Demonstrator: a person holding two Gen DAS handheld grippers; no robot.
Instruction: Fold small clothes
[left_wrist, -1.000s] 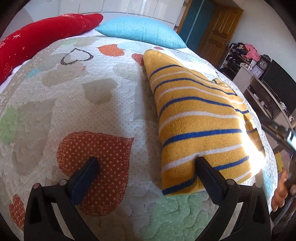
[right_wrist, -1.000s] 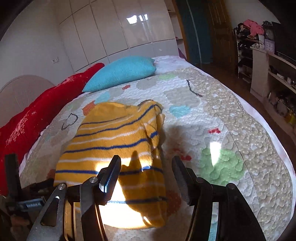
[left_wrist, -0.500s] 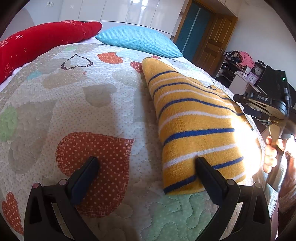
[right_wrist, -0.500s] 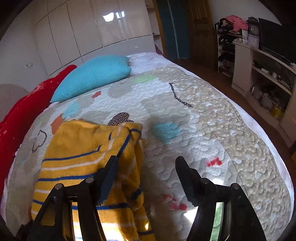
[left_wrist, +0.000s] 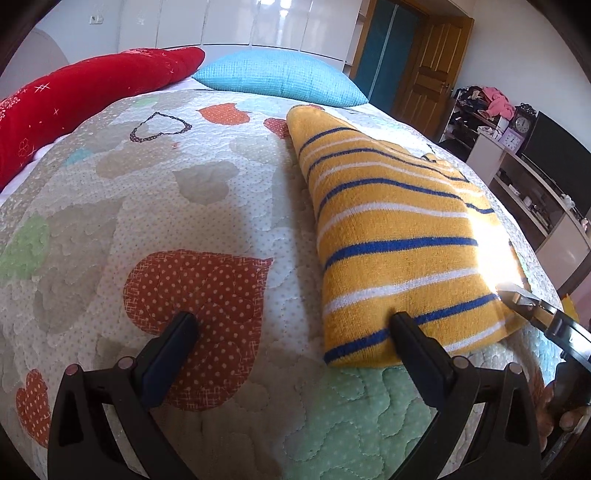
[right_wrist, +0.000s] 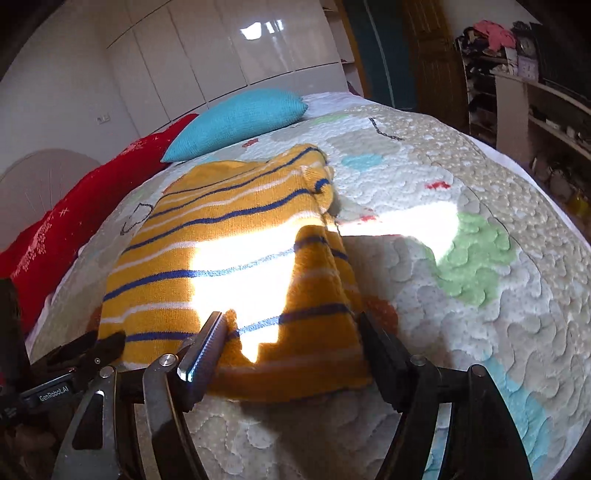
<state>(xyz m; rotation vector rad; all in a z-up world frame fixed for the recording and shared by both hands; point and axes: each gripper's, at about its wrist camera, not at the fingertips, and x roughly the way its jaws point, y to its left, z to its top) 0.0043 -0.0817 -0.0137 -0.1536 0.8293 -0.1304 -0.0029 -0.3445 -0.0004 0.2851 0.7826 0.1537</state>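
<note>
In the left wrist view, the quilted bedspread (left_wrist: 207, 221) filled most of the frame, its patchwork hearts running bare from the lower left up to the red pillow (left_wrist: 81, 99) at the upper left and the turquoise pillow (left_wrist: 280, 79) at top centre. The bed's right edge curved down the right side, with shelving beyond it. The folded yellow striped sweater (left_wrist: 395, 236) lay in the right half, its near hem low in the frame. The left gripper (left_wrist: 291, 325) was spread wide; its right finger touched the sweater's near left corner, while the left finger rested over a red dotted heart, well apart from the cloth. The tip of the right gripper (left_wrist: 532, 306) showed at the sweater's lower right corner (a sun patch washed that corner out).

In the right wrist view, the sweater (right_wrist: 221, 258) sat centre-left, with open quilt (right_wrist: 461, 258) to its right as far as the bed edge. The right gripper (right_wrist: 291, 332) stood spread over the sweater's near hem, which lay between its fingers, unpinched. The left gripper (right_wrist: 92, 350) sat at the lower left.
</note>
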